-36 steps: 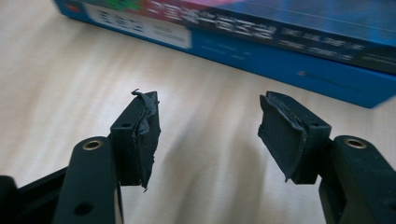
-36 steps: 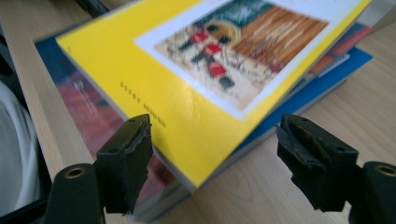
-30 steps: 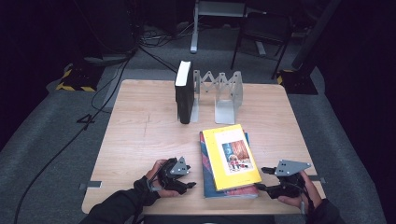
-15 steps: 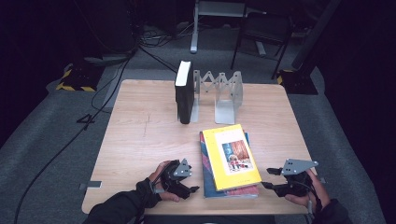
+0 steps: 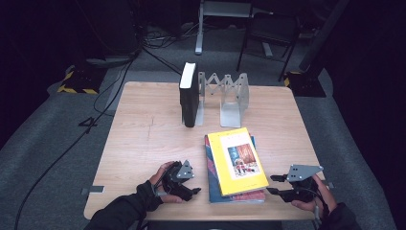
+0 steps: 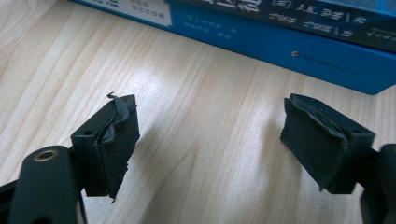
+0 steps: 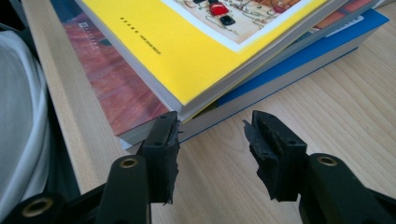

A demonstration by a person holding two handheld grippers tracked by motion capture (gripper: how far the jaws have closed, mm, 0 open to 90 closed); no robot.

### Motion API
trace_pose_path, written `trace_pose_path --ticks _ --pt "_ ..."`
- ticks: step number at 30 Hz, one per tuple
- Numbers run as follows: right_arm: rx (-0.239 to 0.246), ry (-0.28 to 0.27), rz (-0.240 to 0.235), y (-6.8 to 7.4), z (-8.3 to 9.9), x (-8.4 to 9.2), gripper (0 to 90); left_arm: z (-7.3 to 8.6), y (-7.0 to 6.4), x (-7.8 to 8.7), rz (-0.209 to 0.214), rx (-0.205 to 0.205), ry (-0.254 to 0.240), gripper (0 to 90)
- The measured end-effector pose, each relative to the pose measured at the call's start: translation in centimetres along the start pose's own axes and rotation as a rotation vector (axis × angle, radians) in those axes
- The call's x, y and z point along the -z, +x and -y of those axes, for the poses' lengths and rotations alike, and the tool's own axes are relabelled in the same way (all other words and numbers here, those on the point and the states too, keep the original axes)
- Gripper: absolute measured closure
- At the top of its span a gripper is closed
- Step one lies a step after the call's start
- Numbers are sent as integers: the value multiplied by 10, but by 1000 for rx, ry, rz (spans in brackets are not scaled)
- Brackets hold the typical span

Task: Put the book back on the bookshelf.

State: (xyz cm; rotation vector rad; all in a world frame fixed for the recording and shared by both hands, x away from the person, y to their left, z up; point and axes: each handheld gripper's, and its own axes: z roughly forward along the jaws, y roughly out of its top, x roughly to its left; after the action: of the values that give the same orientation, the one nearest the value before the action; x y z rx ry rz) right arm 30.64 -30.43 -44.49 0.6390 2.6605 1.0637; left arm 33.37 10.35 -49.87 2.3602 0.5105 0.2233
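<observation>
Since a second ago, right gripper (image 5: 274, 184) has slid right, away from the yellow book (image 5: 237, 161) (topmost of the stack near the table's front edge), its empty jaws narrowing. Left gripper (image 5: 195, 190) stands wide, empty.

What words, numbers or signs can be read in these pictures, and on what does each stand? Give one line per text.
Blue book, spine: white print, blurred, not readable.
Yellow book, cover: a short dark line of print, too small to read.
Reddish book, cover: a small pale line, too small to read.
Black book: no text can be made out.
</observation>
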Motion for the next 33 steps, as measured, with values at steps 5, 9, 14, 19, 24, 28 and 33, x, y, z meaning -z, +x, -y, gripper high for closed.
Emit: trace_pose_path --ticks 5,9,14,19,24,28,33 --pt "-11 -38 -21 1 -6 5 498 -5 3 4 -4 0 -41 199" --pt "-25 -10 -46 1 -13 -8 488 -10 3 7 -10 2 -75 200" --pt "-60 7 -84 -2 -17 -16 435 -17 7 9 -15 1 -104 200" --pt "-42 4 -72 3 -21 -18 443 -26 10 10 -27 -13 -124 200" --pt "-23 9 -79 9 -29 -25 451 -32 14 11 -44 -22 -132 199" --pt "-37 1 -77 10 -32 -28 412 -38 20 5 -57 -36 -115 199" --pt "-85 -24 -102 6 -35 -29 385 -41 27 -2 -75 -27 -106 204"
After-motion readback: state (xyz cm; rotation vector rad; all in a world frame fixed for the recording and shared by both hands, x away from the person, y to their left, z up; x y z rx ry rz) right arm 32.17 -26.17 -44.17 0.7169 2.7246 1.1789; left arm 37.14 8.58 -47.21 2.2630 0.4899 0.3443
